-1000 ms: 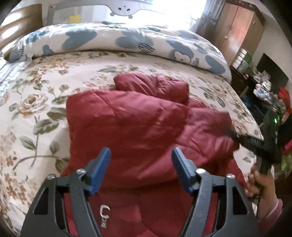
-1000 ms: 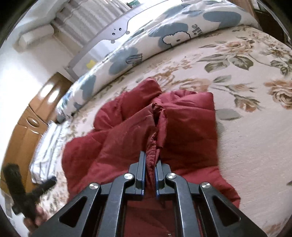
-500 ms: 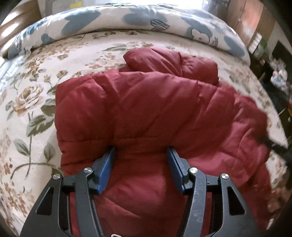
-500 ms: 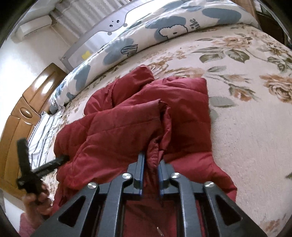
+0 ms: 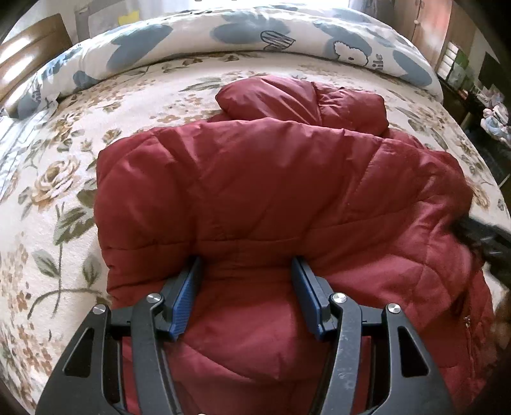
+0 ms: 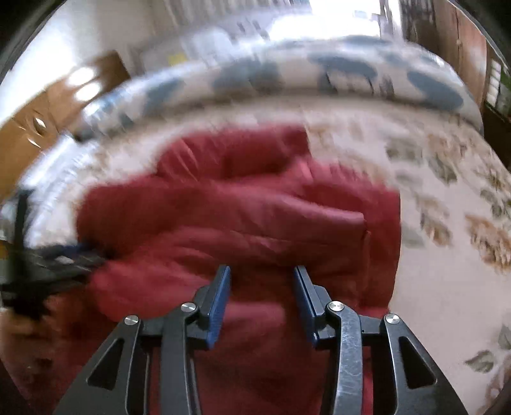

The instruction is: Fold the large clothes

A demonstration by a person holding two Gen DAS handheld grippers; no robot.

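A dark red padded jacket [image 5: 271, 191] lies folded over on the flowered bedspread [image 5: 48, 191]; it also shows, blurred, in the right wrist view [image 6: 239, 217]. My left gripper [image 5: 246, 265] is open, its blue pads [image 5: 185, 297] pressed against the near edge of the jacket's upper fold with padding bulging between them. My right gripper [image 6: 262, 271] is open, its blue pads [image 6: 220, 306] over the jacket's right part. The right gripper shows dark at the jacket's right edge in the left view [image 5: 479, 236]; the left gripper shows at the left in the right view [image 6: 48, 265].
A white quilt with blue flowers [image 5: 255, 35] is rolled along the far side of the bed. A wooden headboard [image 5: 28, 60] stands at the left and a wooden wardrobe [image 5: 431, 22] and cluttered shelves [image 5: 472, 76] at the right.
My right gripper let go of the jacket fold and opened; its view swings fast. My left gripper moved forward and down onto the jacket. The jacket's upper layer now lies flatter.
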